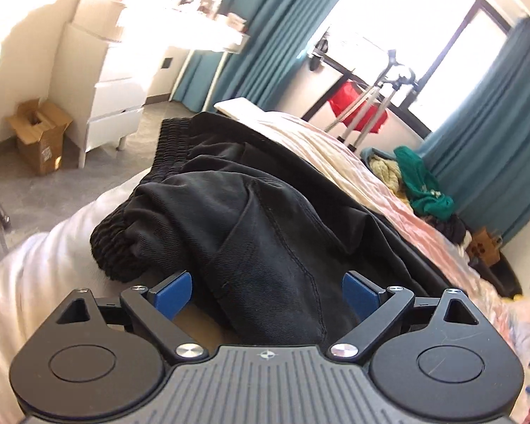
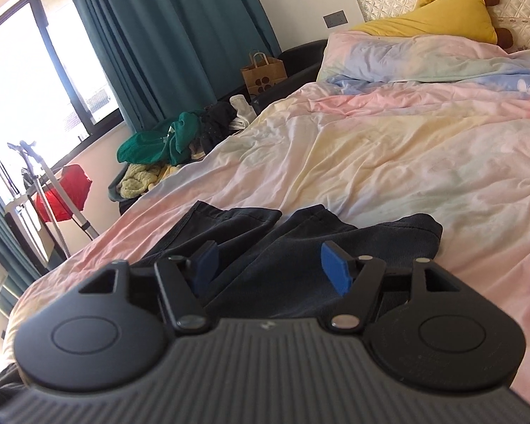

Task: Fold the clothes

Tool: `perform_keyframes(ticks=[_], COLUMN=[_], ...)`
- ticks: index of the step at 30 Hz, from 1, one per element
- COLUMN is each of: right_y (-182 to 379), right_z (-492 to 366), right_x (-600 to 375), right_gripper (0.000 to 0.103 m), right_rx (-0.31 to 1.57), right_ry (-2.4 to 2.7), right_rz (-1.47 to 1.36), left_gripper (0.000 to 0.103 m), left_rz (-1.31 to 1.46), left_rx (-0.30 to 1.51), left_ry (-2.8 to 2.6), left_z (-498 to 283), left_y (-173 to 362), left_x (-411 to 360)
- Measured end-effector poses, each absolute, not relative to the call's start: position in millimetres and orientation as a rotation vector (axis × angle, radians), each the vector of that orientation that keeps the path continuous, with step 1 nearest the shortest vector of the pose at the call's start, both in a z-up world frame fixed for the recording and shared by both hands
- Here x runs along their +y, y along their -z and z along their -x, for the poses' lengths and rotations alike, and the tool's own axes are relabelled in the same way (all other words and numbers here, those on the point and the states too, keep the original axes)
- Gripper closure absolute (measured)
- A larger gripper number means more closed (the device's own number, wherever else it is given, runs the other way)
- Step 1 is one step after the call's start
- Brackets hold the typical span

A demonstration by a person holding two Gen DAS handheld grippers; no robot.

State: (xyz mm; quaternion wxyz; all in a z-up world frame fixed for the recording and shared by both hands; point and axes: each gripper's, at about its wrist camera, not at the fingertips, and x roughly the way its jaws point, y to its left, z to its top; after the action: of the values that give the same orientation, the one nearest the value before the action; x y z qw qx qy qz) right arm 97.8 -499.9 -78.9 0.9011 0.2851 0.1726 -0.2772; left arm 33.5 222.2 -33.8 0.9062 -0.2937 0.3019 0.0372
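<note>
On the bed (image 2: 388, 148), the black trousers (image 1: 265, 219) lie lengthwise away from the left tongs (image 1: 266, 295) — elastic waistband at the far left end, fabric bunched between and ahead of the spread blue pads, unpinched. The right tongs (image 2: 266, 266), likewise spread and holding nothing, sit just above the leg ends (image 2: 300, 233). Both hands appear equally near — each at its own end.
</note>
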Motion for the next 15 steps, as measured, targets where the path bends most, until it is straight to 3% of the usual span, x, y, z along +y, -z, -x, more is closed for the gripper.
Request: perform_keyframes(ticks=[3, 10, 12, 15], right_y=[87.6, 111.9, 114.6, 117.8], right_z=[-96.8, -86.2, -80.7, -66.5], right_x=[-511.7, -546.1, -552.5, -563.0], right_gripper=[0.026, 0.026, 0.017, 0.017], right_rx=[0.373, 0.405, 0.388, 0.329], right_ry=[0.611, 0.692, 0.735, 0.820], right_rz=[-0.641, -0.819, -0.846, -0.901], left_gripper=[0.002, 0.000, 0.000, 0.000], left_rz=[0.737, 0.830, 0.887, 0.940], left_rx=[0.613, 0.603, 0.605, 0.584], left_ry=[-0.114, -0.153, -0.153, -0.173], left_z=[-31.5, -31.2, -29.9, -22.7], left_y=[40.0, 48.9, 53.5, 56.9], left_x=[234.9, 252.2, 258.8, 268.4])
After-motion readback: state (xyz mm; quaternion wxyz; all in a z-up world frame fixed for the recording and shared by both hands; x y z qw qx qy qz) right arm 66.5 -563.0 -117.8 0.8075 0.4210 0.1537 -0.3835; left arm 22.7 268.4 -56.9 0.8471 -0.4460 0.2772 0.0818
